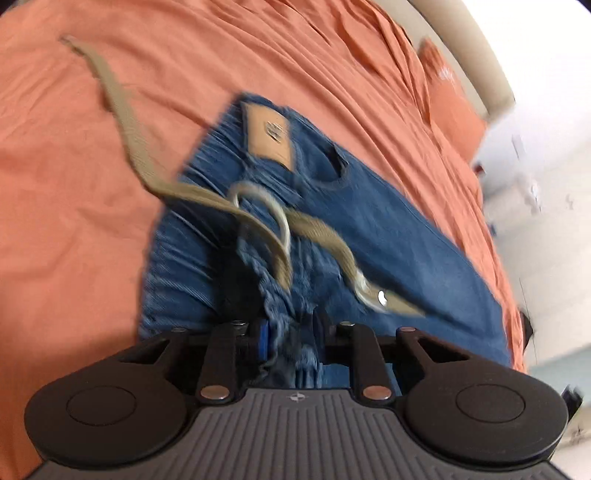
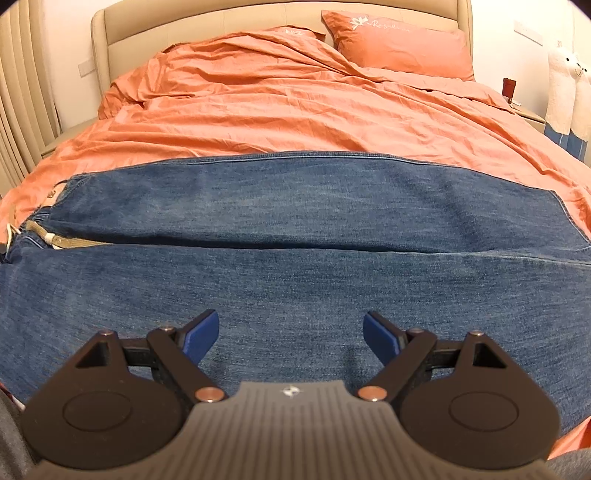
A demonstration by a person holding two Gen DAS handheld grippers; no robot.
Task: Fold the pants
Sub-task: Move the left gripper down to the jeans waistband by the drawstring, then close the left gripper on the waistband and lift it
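Blue jeans (image 1: 388,240) lie flat on the orange bedsheet (image 1: 74,221), waist end nearest in the left wrist view, with a tan leather patch (image 1: 269,134) on the waistband. A tan webbing belt (image 1: 125,122) with a metal ring buckle (image 1: 266,206) trails loosely across the waist and out over the sheet. My left gripper (image 1: 291,336) has its jaws narrow, with bunched waistband denim pinched between the blue pads. In the right wrist view the jeans (image 2: 295,221) stretch across the bed, both legs side by side. Just above the near leg, my right gripper (image 2: 290,336) stands wide open and holds nothing.
An orange pillow (image 2: 399,48) leans on the beige headboard (image 2: 221,18) at the far end. The rumpled orange duvet (image 2: 277,96) fills the bed beyond the jeans. To the right stand a white llama plush (image 2: 565,85) and a red cup (image 2: 508,88) on a bedside table.
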